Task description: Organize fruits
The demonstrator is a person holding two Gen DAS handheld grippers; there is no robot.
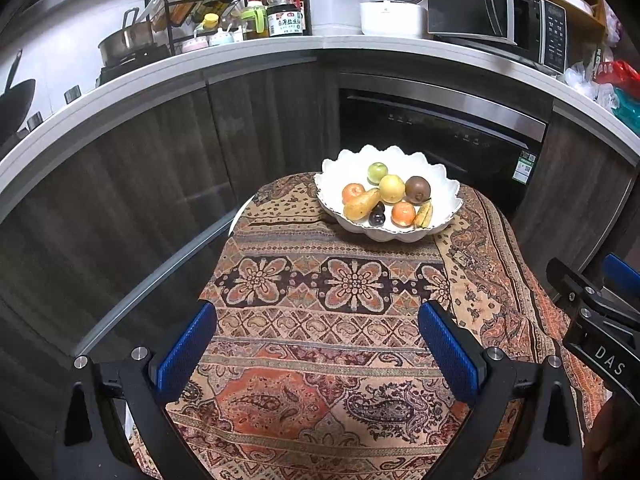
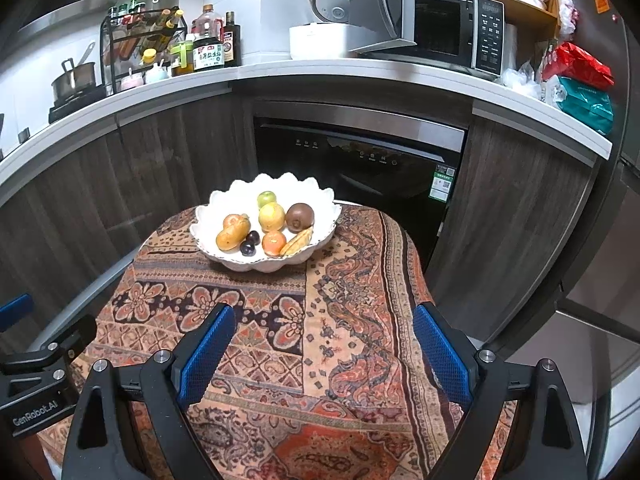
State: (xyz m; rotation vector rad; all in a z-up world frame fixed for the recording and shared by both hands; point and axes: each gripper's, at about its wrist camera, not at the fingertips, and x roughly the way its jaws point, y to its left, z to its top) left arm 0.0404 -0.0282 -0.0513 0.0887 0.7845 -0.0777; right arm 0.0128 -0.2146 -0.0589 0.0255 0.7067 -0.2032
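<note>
A white scalloped bowl (image 1: pixel 448 196) stands at the far end of a small table with a patterned cloth (image 1: pixel 320 320). In it lie a green apple (image 1: pixel 377 172), a yellow fruit (image 1: pixel 391 188), a brown kiwi (image 1: pixel 417 189), a pear (image 1: pixel 362 204), oranges (image 1: pixel 403 214), dark grapes (image 1: pixel 377 214) and small bananas (image 1: pixel 424 215). The bowl also shows in the right wrist view (image 2: pixel 212 200). My left gripper (image 1: pixel 318 320) is open and empty above the near cloth. My right gripper (image 2: pixel 324 320) is open and empty, well short of the bowl.
Behind the table runs a white counter (image 1: pixel 280 54) over dark cabinets and a black built-in appliance (image 2: pixel 360 160). On the counter stand bottles (image 1: pixel 285 8), a rice cooker (image 1: pixel 394 0) and a microwave with its door open (image 2: pixel 440 28).
</note>
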